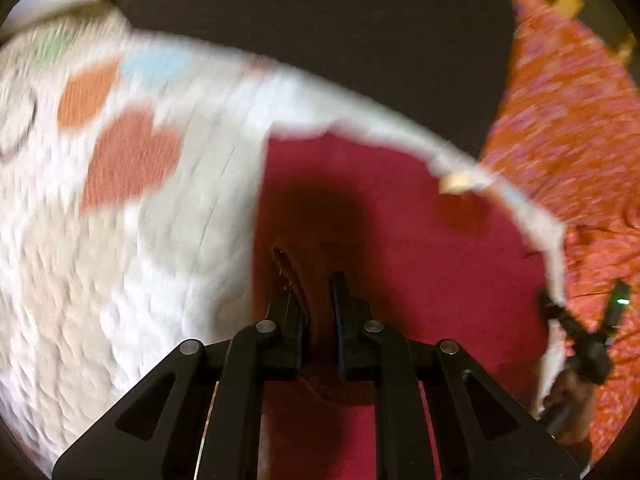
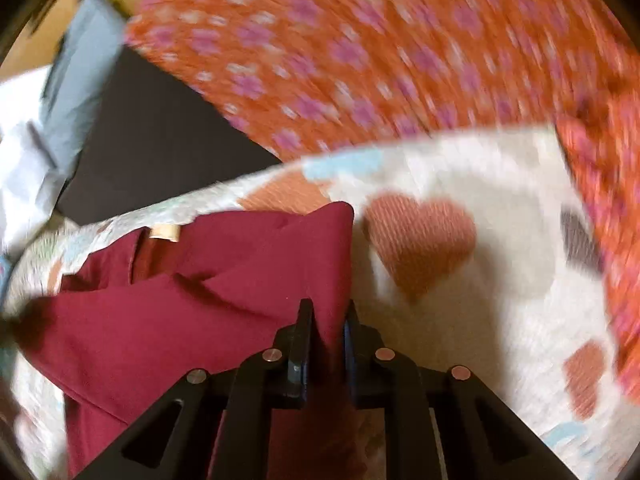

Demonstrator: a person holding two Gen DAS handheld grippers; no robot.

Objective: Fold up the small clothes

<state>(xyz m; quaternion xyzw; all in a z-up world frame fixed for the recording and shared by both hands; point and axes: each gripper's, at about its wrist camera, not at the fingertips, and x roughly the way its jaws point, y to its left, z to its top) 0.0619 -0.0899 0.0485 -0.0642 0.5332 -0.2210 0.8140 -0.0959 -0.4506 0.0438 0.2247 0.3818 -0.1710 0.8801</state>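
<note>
Now red garment [image 2: 224,280] between both tongs

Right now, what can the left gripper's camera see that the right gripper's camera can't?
Only the left wrist view shows the other gripper, the right gripper, off to the side at the cloth's edge. Only the right wrist view shows a grey-blue cloth and the pink flowers on the orange blanket clearly. Both show the dark red garment pinched in a gripper, with the left gripper shut on it, a small tan label, and the white heart blanket underneath.
</note>
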